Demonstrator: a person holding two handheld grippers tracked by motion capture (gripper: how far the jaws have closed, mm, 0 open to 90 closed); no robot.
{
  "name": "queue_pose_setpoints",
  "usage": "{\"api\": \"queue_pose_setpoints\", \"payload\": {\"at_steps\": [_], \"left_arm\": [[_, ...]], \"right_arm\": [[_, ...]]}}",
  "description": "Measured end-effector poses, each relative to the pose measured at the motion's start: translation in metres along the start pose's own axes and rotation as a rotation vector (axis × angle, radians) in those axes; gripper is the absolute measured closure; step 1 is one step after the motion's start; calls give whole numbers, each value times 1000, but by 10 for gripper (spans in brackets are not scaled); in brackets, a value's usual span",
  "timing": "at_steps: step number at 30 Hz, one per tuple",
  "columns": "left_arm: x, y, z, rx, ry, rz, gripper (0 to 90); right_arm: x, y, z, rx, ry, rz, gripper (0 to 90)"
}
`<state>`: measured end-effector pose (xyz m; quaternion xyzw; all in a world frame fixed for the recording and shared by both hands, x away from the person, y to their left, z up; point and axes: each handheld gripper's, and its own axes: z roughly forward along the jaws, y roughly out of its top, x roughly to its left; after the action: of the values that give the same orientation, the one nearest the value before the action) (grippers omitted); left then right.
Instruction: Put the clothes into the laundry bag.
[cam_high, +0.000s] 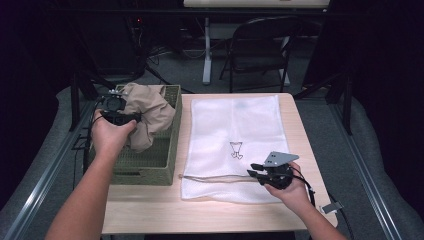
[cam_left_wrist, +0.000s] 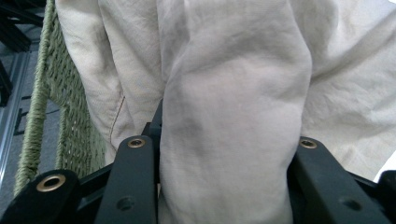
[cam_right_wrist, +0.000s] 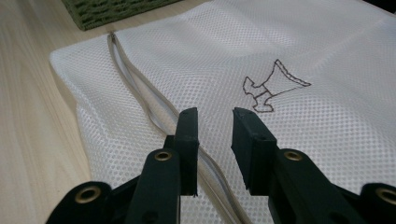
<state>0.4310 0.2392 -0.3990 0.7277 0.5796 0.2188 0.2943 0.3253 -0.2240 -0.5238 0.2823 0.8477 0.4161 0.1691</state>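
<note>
Your left gripper (cam_high: 116, 111) has its fingers (cam_left_wrist: 135, 177) pinching a fold of the crumpled beige cloth (cam_high: 147, 112), which hangs over the woven green basket (cam_high: 150, 165) at the left of the pale wooden worktop (cam_high: 150, 210). Your right gripper (cam_high: 257, 170) sits low over the flat white mesh bag (cam_high: 235, 130), near the bag's grey drawstring (cam_right_wrist: 140, 93). Its fingers (cam_right_wrist: 188, 140) are a little apart with nothing pinched between them.

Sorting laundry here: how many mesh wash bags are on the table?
1: the white mesh bag lies flat on the table, right of the green basket. Any bag under the garment would be hidden.
</note>
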Motion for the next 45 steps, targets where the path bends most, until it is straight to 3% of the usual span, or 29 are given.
{"api": "queue_pose_setpoints", "payload": {"at_steps": [6, 14, 23, 36, 45], "left_arm": [[-6, 1, -3, -8, -7, 20, 600], [-12, 2, -10, -11, -27, 35, 600], [-23, 7, -17, -12, -55, 55, 600], [-35, 13, -19, -19, -81, 69, 600], [-44, 16, -20, -21, -99, 85, 600]], "right_arm": [[2, 4, 22, 33, 20, -30, 690], [4, 4, 39, 30, 29, -32, 648], [11, -2, 45, 29, 37, -44, 616], [22, -8, 54, 123, -5, -126, 535], [22, -10, 60, 154, -35, -132, 541]]}}
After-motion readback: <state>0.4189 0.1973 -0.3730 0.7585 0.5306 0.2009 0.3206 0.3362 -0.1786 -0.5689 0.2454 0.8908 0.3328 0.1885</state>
